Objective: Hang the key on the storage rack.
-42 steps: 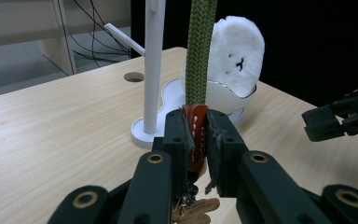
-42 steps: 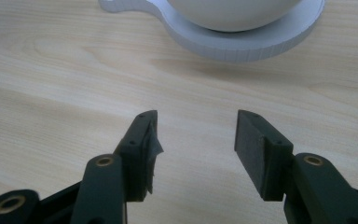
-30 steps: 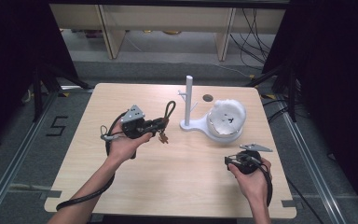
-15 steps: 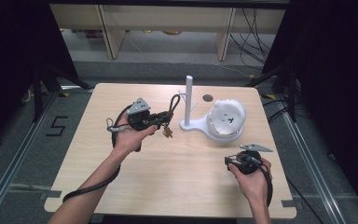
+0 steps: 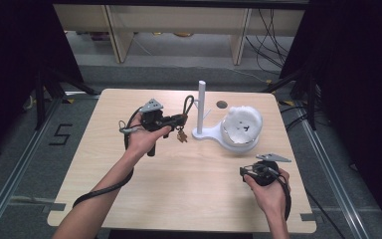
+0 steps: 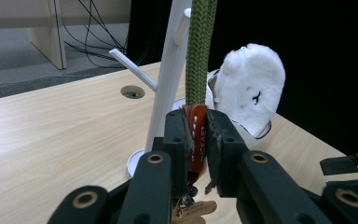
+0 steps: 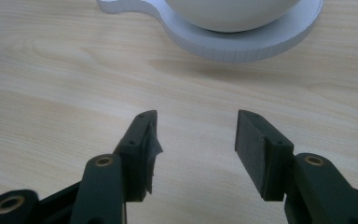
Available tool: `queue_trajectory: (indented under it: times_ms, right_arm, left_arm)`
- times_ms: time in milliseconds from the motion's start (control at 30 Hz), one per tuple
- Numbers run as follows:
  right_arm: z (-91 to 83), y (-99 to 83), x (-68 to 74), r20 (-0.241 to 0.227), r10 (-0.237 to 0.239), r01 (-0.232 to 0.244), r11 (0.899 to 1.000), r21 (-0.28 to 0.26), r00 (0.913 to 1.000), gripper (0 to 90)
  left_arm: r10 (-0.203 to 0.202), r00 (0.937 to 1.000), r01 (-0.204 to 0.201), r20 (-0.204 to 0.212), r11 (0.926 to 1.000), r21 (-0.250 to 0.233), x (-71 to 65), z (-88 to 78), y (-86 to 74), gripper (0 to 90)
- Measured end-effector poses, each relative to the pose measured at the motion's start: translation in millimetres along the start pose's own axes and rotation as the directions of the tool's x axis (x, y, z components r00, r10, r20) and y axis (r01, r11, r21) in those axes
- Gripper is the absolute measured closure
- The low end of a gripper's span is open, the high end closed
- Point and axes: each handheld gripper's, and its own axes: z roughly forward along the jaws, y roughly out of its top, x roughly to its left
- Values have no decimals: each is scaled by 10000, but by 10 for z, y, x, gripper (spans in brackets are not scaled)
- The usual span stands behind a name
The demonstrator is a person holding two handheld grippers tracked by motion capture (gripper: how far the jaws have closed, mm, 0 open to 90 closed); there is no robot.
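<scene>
Pinching leather tab (image 6: 196, 135) of keyring in left gripper (image 6: 196, 140); cord (image 6: 200, 51) looking light, floppy, swinging easily. Right gripper (image 7: 193, 140) spread, empty.

The stand (image 5: 201, 107) rises just left of the bowl (image 5: 241, 127), both on the table (image 5: 189, 184).

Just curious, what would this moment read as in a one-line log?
left gripper: shut on keychain | beside white stand | right gripper: open, over table
</scene>
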Motion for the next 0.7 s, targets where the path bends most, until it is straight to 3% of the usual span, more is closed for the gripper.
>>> queue_trajectory:
  times_ms: [67,267,333,533,600,700]
  right_arm:
    - [5,0,-3,206,-21,21,10000,-26,9998,496]
    - [4,1,13,9,188,-188,9998,-62,9998,496]
    - [12,-7,-8,-118,-16,15,10000,-97,9999,496]
    - [6,-7,-4,-19,-37,37,10000,-28,10000,496]
    - [10,-5,14,-1,199,-199,9997,-101,9998,496]
    - [10,-8,4,6,110,-109,9998,-151,9999,496]
  left_arm:
    - [-125,9999,125,17,9999,-2,14,15,3,787]
    - [-695,9973,695,228,9976,17,57,59,9,786]
    - [-916,9953,916,326,9958,-5,73,72,5,785]
    - [-1498,9875,1499,498,9887,26,116,100,0,784]
    - [-1687,9841,1687,553,9857,36,127,109,0,783]
    - [-1801,9819,1801,577,9836,55,140,122,0,783]
